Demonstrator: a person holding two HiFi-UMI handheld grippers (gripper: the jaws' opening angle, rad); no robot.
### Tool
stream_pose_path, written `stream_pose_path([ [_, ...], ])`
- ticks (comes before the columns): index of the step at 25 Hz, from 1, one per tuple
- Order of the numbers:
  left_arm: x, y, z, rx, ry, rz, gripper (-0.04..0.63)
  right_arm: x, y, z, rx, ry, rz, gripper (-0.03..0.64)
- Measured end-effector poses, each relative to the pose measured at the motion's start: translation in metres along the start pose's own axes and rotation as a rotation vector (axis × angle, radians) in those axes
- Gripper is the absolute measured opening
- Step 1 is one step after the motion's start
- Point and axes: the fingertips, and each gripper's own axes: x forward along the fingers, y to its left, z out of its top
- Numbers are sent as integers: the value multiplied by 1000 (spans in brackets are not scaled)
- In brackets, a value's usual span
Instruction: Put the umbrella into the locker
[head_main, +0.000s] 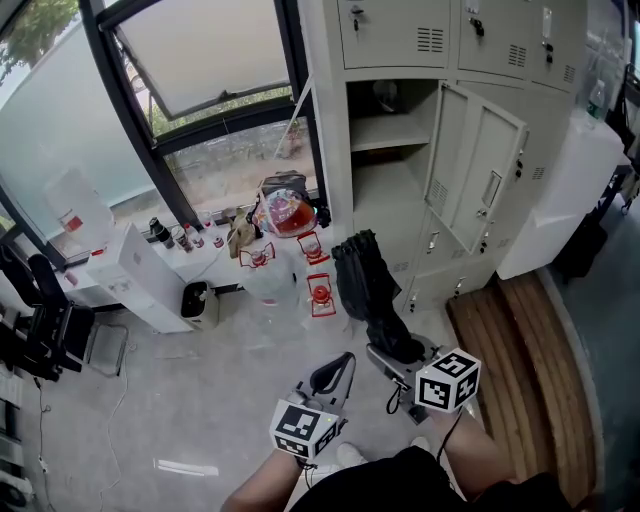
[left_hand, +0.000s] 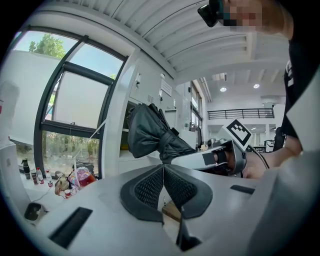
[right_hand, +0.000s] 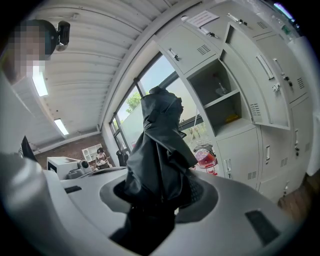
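Observation:
A folded black umbrella (head_main: 368, 288) stands upright in my right gripper (head_main: 388, 358), whose jaws are shut on its lower end. In the right gripper view the umbrella (right_hand: 159, 150) fills the gap between the pads and hides them. Beyond it stands the grey locker (head_main: 330, 120), with one compartment (head_main: 392, 125) open and its door (head_main: 478, 175) swung out to the right. My left gripper (head_main: 338, 368) hangs beside the right one, lower left, shut with nothing in it. In the left gripper view its pads (left_hand: 150, 189) touch, and the umbrella (left_hand: 152, 132) shows just past them.
Clear water jugs with red handles (head_main: 320, 292), a colourful bag (head_main: 283, 212) and small bottles (head_main: 185, 238) sit on the floor by the window. A white cabinet (head_main: 135, 275) stands at the left. A wooden platform (head_main: 510, 350) and a white unit (head_main: 560, 200) lie right of the locker.

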Motion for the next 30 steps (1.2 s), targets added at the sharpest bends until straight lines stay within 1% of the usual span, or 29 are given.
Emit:
stream_pose_path([
  [6, -4, 12, -2, -9, -2, 2, 17, 15, 5, -3, 7, 14, 7, 236],
  [11, 9, 15, -4, -14, 8, -1, 17, 23, -7, 3, 11, 17, 13, 236],
  [17, 38, 24, -2, -11, 10, 10, 17, 32, -39, 12, 18, 32, 13, 236],
  [24, 87, 31, 6, -14, 13, 10, 17, 37, -83, 32, 25, 40, 12, 236],
  [30, 133, 37, 10, -20, 16, 1, 17, 41, -127, 49, 20, 51, -16, 236],
])
